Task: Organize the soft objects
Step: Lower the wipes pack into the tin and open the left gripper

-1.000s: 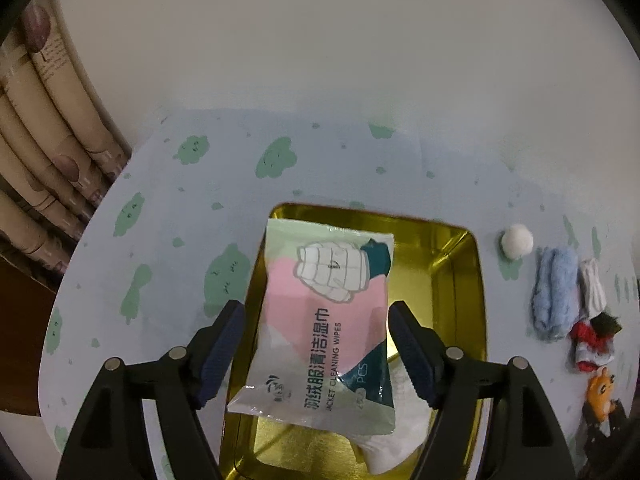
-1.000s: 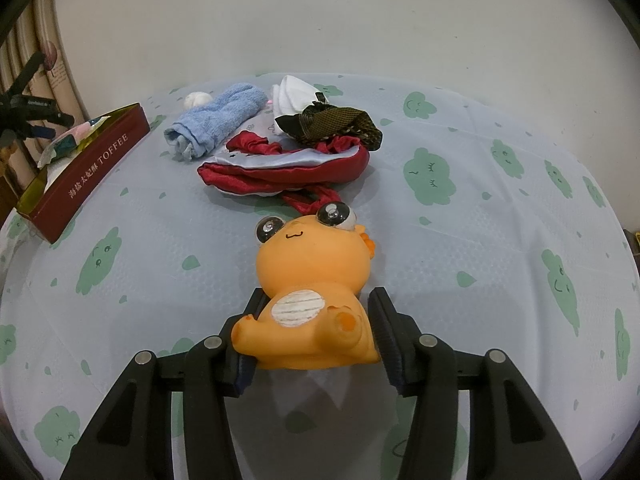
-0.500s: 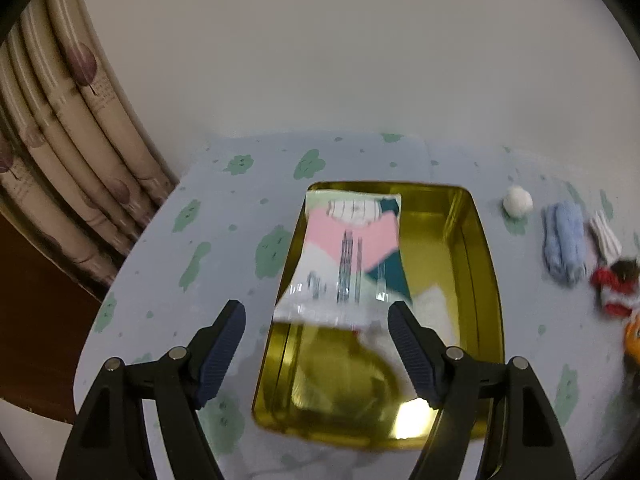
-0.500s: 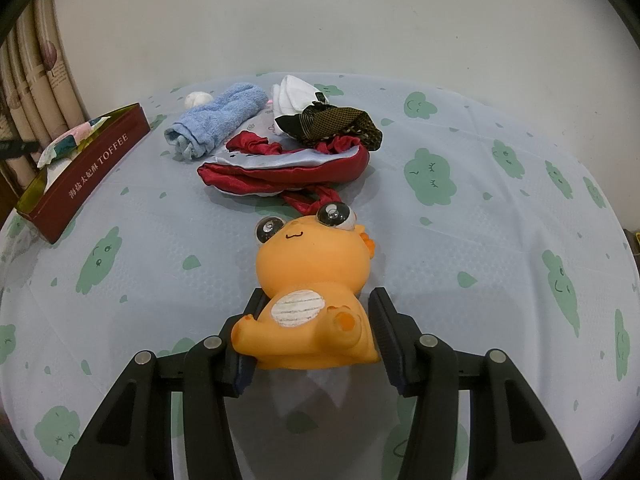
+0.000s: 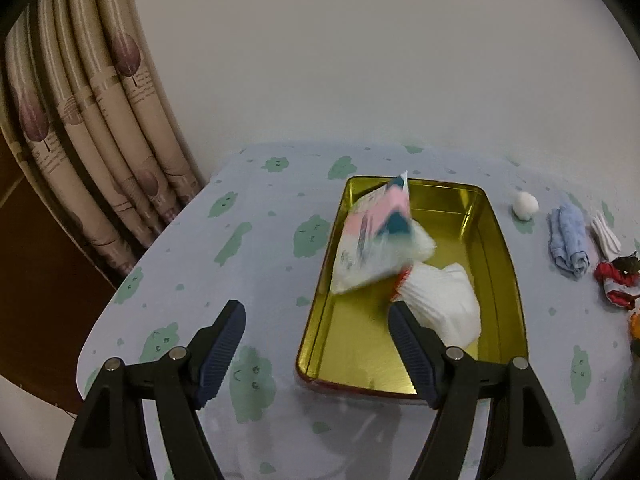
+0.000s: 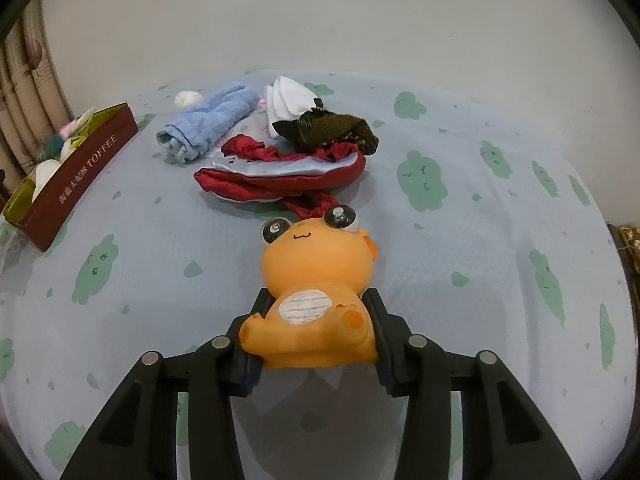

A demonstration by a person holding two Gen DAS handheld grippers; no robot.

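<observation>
Now that the wipes pack (image 5: 376,236) is dropping into the tin (image 5: 508,264), the left gripper (image 5: 316,344) is hanging spread and empty, while the right gripper (image 6: 316,332) is clamping the orange toy (image 6: 316,276), likely next.

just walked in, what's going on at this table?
A person with tongs in each hand is sorting soft things into a gold tin. The left tongs are open and empty above the table, and a wipes pack lies tilted against the tin's left wall beside a white bundle. The right tongs are shut on an orange toy. A blue towel, a red cloth, a white cloth and a cotton ball lie on the tablecloth, not yet in the tin.
</observation>
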